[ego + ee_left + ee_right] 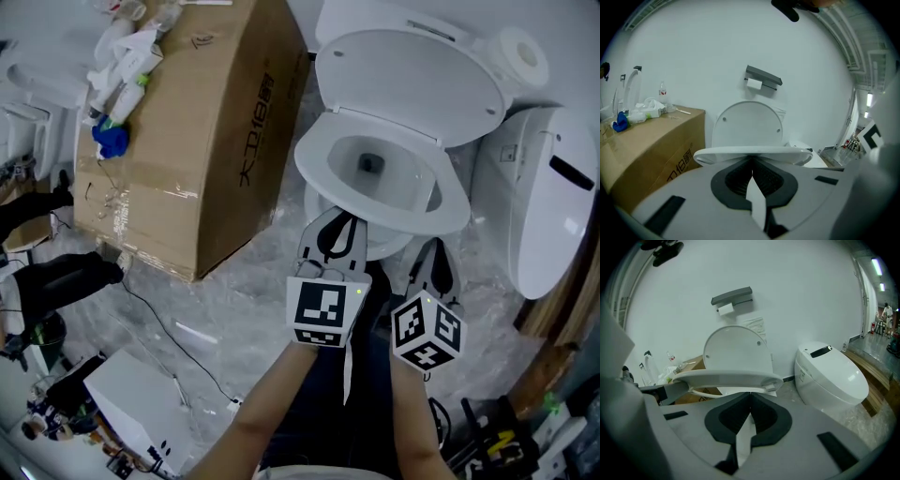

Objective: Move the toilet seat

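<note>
The white toilet seat [452, 204] lies as a ring over the bowl, with the lid [412, 80] standing open behind it. My left gripper [339, 217] is shut, its tips at the seat's front edge. My right gripper [434, 246] is shut too, at the front right of the ring. In the left gripper view the seat [752, 153] runs level just above my left gripper [752, 162]. The right gripper view shows the seat [726, 377] just above my right gripper [751, 395]. Nothing is between either pair of jaws. Whether the tips touch the seat's underside I cannot tell.
A large cardboard box [187, 141] with bottles and rubbish on top stands left of the toilet. A second white toilet [553, 206] stands close on the right. Crinkled plastic sheeting [234, 300] and a cable cover the floor. A paper holder [761, 77] hangs on the wall.
</note>
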`<state>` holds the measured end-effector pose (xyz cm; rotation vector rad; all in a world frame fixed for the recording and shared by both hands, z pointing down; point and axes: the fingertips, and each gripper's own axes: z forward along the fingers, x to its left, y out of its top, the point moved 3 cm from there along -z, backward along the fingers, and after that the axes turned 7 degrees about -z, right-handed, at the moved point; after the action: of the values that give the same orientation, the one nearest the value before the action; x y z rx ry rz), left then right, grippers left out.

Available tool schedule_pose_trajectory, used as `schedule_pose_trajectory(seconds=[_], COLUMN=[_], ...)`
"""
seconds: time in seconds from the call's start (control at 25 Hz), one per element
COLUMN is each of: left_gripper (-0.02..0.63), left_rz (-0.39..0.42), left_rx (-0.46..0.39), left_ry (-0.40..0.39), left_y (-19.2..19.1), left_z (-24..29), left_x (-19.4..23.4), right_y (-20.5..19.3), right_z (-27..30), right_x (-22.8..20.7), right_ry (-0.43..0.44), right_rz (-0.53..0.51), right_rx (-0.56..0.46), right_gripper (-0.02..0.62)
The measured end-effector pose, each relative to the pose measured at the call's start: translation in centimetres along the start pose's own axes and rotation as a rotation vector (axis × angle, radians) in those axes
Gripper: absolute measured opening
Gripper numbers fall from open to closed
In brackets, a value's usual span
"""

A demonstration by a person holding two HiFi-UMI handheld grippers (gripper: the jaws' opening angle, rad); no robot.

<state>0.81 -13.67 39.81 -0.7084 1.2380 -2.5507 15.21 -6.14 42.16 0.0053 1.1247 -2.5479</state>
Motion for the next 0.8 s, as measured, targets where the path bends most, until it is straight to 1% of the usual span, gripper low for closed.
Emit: schedule_pose_trajectory(seconds=[0.16, 0.44, 0.8], left_gripper=[0.015, 0.015, 0.015], left_rz=[0.016, 0.040, 0.067], left_rx=[-0.031, -0.058, -0.090], left_ry=[-0.006, -0.030, -0.051], left_y=[1.7, 4.3, 7.7], left_z=[0.9, 2.5, 5.1], left_x=[-0.3, -0.4, -0.7], right_y=[1.7, 5.4, 7.4], right_z=[1.2, 3.2, 4.8], right_x=[0.9, 1.6, 1.6], right_ry=[0.041, 0.058, 0.068], right_rz=[-0.001, -0.004, 0.013], right_rx=[-0.019, -0.081, -0.094], right_gripper=[0.017, 0.017, 0.017])
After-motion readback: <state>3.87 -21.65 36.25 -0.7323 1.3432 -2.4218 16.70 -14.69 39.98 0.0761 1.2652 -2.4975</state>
